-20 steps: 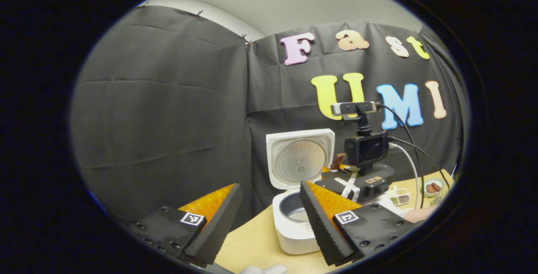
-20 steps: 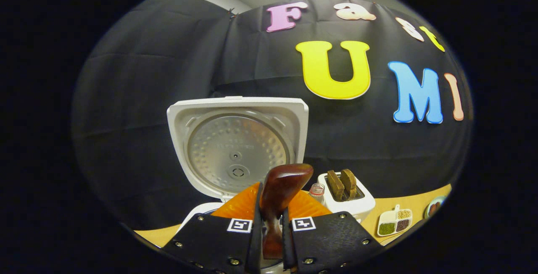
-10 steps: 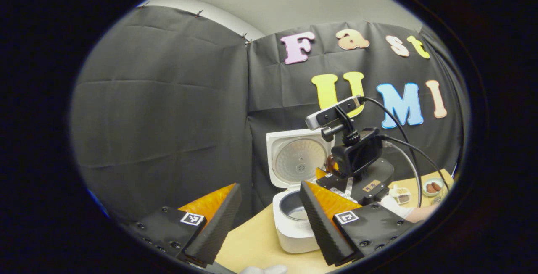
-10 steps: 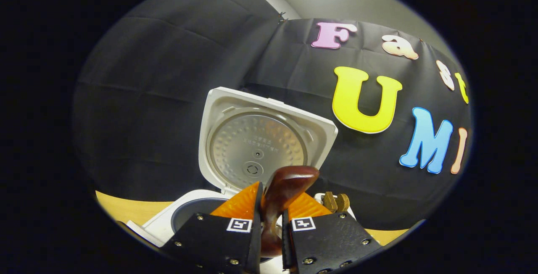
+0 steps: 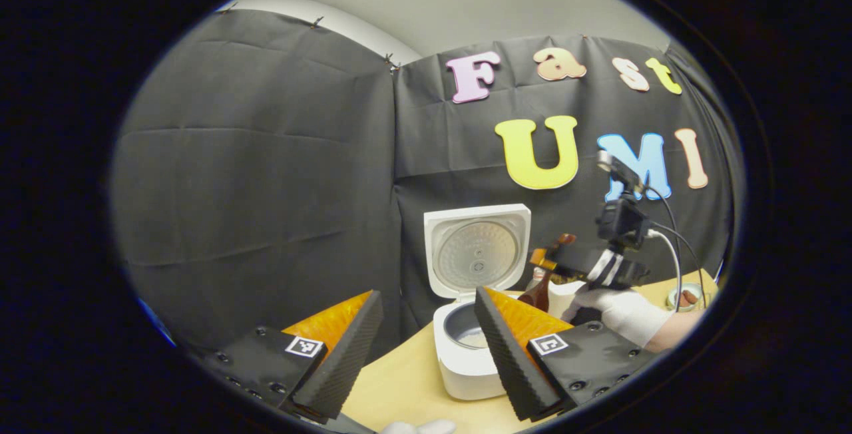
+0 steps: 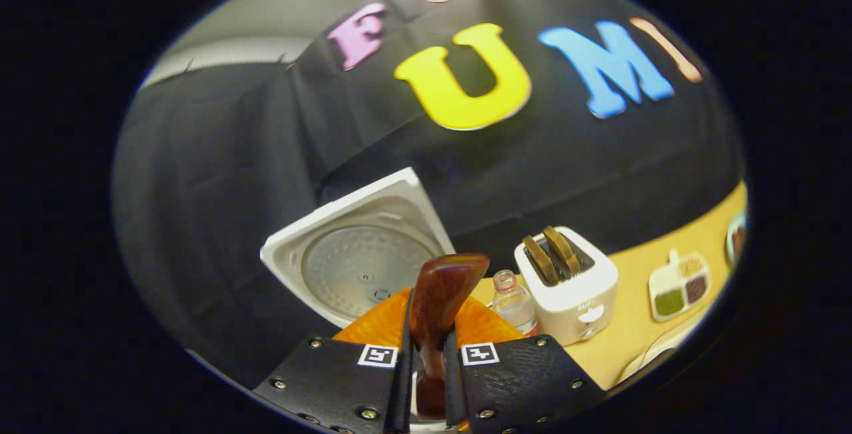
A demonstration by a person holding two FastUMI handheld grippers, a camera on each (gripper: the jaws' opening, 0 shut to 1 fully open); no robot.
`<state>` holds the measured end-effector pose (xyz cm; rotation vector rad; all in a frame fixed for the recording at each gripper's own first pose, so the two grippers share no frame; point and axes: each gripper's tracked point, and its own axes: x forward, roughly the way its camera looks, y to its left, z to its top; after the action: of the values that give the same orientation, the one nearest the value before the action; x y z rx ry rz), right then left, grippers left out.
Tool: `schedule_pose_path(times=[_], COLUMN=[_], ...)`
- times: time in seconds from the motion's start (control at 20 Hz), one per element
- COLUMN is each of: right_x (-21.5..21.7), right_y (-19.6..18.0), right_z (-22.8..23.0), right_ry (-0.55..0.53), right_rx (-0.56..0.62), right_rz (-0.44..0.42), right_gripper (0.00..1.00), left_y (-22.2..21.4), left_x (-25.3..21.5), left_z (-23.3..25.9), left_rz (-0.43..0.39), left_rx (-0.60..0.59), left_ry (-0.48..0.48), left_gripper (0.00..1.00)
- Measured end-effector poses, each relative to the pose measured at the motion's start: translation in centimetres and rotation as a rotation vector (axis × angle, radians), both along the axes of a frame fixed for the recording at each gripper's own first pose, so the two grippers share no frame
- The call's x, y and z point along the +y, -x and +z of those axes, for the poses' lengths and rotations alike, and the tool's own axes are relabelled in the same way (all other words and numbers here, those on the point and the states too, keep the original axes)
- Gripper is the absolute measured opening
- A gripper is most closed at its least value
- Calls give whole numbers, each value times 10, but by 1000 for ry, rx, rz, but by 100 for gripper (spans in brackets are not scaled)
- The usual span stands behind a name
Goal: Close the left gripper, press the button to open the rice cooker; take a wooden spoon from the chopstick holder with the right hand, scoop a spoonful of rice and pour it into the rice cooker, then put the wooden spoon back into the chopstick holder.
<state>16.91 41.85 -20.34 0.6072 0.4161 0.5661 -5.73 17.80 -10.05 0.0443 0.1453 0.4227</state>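
Note:
The white rice cooker stands on the wooden table with its lid raised; its dark inner pot holds a pale patch at the bottom. My left gripper is open, close in front of the cooker, with nothing between its fingers. To the cooker's right a gloved hand holds my right gripper, rolled on its side and shut on the dark wooden spoon. In the right gripper view the spoon stands up between the shut fingers of that gripper, and the lid lies tilted behind it.
A white toaster with two brown slices stands right of the cooker, and a small clear bottle stands between them. A divided seasoning dish lies farther right on the table. A small bowl sits at the far right.
The right gripper with the spoon has swung from over the cooker's pot to the right and rolled onto its side. The left gripper has not moved.

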Motion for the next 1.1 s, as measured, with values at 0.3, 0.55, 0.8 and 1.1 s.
schedule_pose_path(times=[0.3, 0.55, 0.8, 1.1], right_x=[-66, -141, -273, -464], right_y=[-28, -43, -52, -51], right_z=[5, 19, 23, 10], right_ry=[-241, -241, -179, -115], right_rx=[170, 124, 59, 30], right_rz=[-131, -226, -393, -653], right_gripper=[20, 20, 20, 20], left_y=[0, -9, -18, -26], left_x=[-9, -38, -83, -140], left_z=[6, 10, 22, 37], left_rz=[-24, -76, -159, -246], left_rx=[-2, -11, -42, -59], left_ry=[-13, 9, 18, 5], left_gripper=[97, 97, 98, 97])
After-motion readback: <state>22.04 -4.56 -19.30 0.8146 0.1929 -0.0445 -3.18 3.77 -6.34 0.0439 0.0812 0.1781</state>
